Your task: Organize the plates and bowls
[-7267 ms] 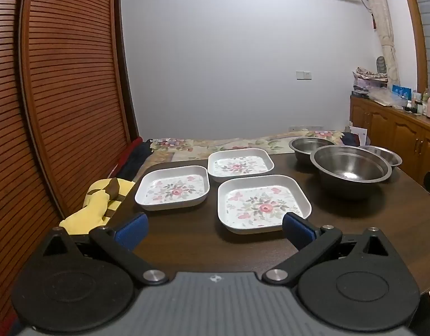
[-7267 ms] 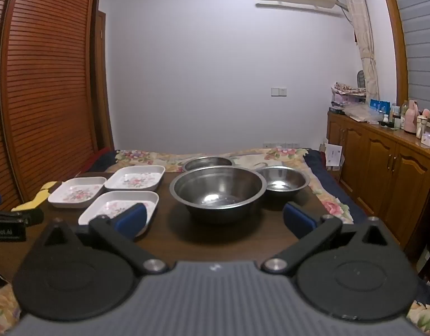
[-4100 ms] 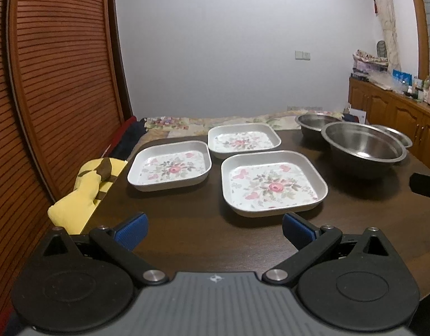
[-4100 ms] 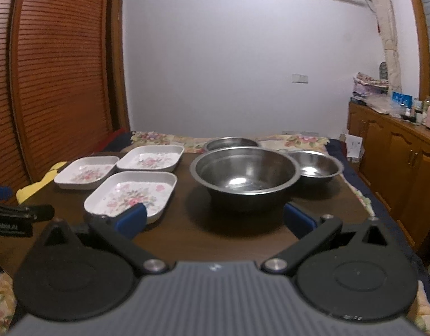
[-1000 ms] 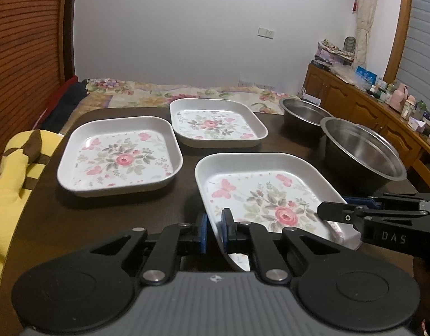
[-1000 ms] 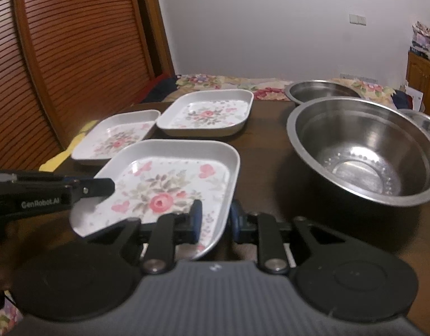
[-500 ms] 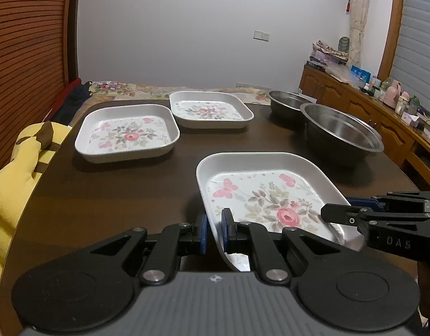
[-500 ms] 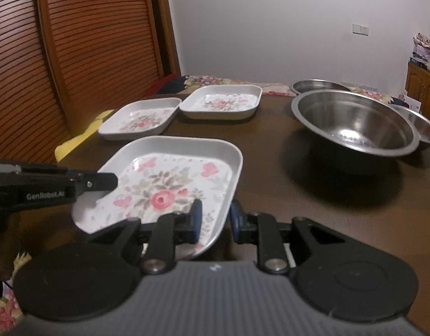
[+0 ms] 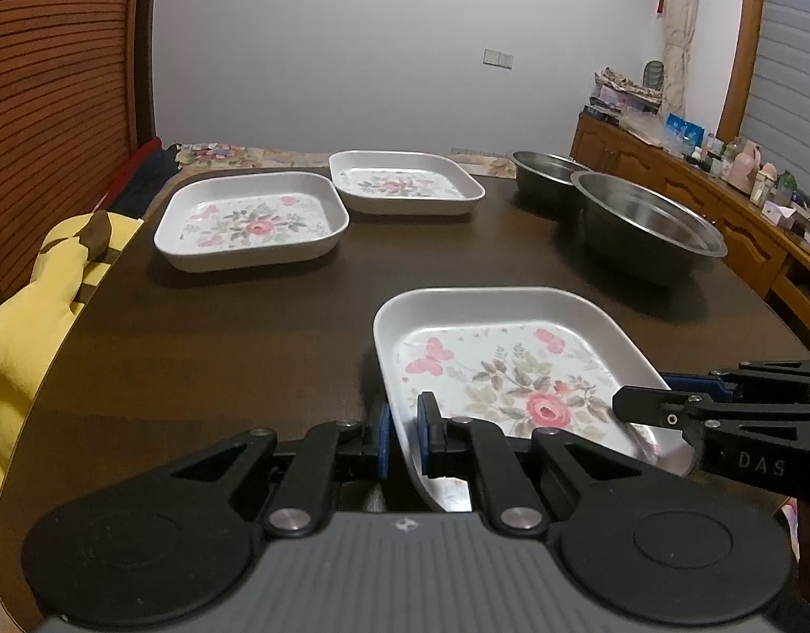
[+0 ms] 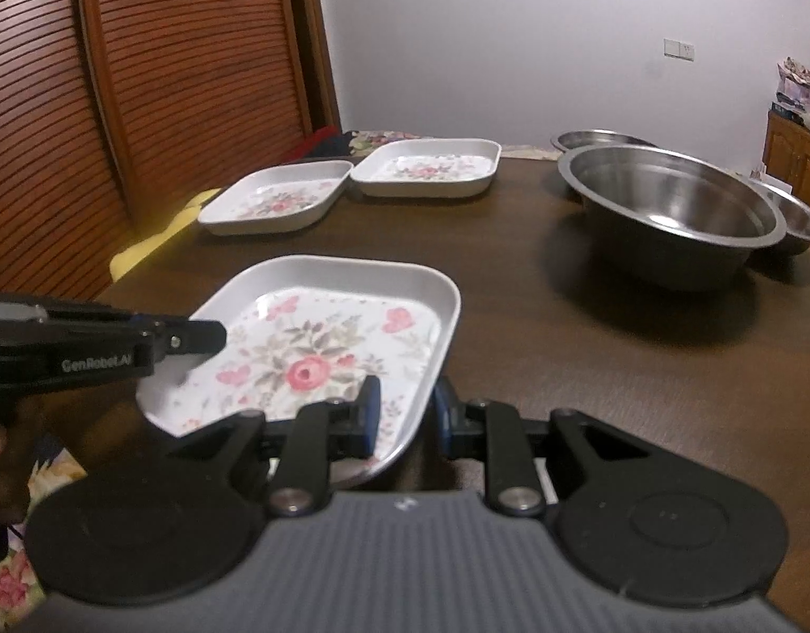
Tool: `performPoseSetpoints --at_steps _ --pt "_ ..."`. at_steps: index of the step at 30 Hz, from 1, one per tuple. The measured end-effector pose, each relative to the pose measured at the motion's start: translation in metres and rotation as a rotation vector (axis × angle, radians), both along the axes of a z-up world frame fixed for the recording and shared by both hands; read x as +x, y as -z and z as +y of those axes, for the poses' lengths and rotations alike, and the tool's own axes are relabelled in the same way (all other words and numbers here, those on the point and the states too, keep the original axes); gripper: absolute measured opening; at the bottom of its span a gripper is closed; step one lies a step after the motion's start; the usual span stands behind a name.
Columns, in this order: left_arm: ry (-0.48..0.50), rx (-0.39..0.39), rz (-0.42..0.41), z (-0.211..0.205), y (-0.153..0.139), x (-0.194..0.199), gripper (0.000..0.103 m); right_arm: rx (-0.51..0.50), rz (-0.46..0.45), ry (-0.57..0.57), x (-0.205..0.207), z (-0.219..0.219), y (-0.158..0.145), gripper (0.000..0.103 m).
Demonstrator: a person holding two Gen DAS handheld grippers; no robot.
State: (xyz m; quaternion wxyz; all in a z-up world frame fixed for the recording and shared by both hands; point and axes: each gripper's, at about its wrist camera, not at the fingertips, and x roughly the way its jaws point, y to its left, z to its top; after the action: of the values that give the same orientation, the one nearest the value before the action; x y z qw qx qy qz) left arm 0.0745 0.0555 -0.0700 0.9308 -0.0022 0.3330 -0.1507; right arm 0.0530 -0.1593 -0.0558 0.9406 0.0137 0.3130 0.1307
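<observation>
Both grippers hold one white square floral plate (image 9: 510,364) near the table's front edge; it also shows in the right wrist view (image 10: 326,337). My left gripper (image 9: 403,435) is shut on its near left rim. My right gripper (image 10: 403,414) is shut on its near right rim, and shows from the side in the left wrist view (image 9: 668,398). Two more floral plates (image 9: 252,221) (image 9: 405,184) lie at the far left. A large steel bowl (image 9: 647,227) stands at the right, with a smaller bowl (image 9: 545,169) behind it and another (image 10: 798,219) to its right.
The dark wooden table (image 9: 220,337) carries everything. A yellow plush toy (image 9: 41,285) lies off the table's left edge. A slatted wooden door (image 10: 141,79) stands at the left and a wooden sideboard (image 9: 721,200) with bottles at the right.
Both grippers have drawn the held plate back toward the near edge, so the other plates and the bowls now lie farther off. Seconds earlier both grippers were open and empty.
</observation>
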Motion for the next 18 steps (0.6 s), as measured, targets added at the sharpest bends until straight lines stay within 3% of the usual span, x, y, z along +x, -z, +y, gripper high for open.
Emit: performPoseSetpoints --at_steps 13,16,18 --pt "-0.003 0.0 -0.004 0.0017 0.0017 0.0039 0.012 -0.014 -0.009 0.002 -0.001 0.0032 0.0027 0.024" --pt "-0.011 -0.006 -0.005 0.005 -0.0003 0.0051 0.018 -0.016 -0.018 0.005 -0.0022 0.0024 0.0003 0.025" --pt "-0.017 -0.008 -0.013 0.0079 -0.0035 0.0053 0.028 -0.018 -0.033 0.006 -0.0032 0.0002 -0.0047 0.028"
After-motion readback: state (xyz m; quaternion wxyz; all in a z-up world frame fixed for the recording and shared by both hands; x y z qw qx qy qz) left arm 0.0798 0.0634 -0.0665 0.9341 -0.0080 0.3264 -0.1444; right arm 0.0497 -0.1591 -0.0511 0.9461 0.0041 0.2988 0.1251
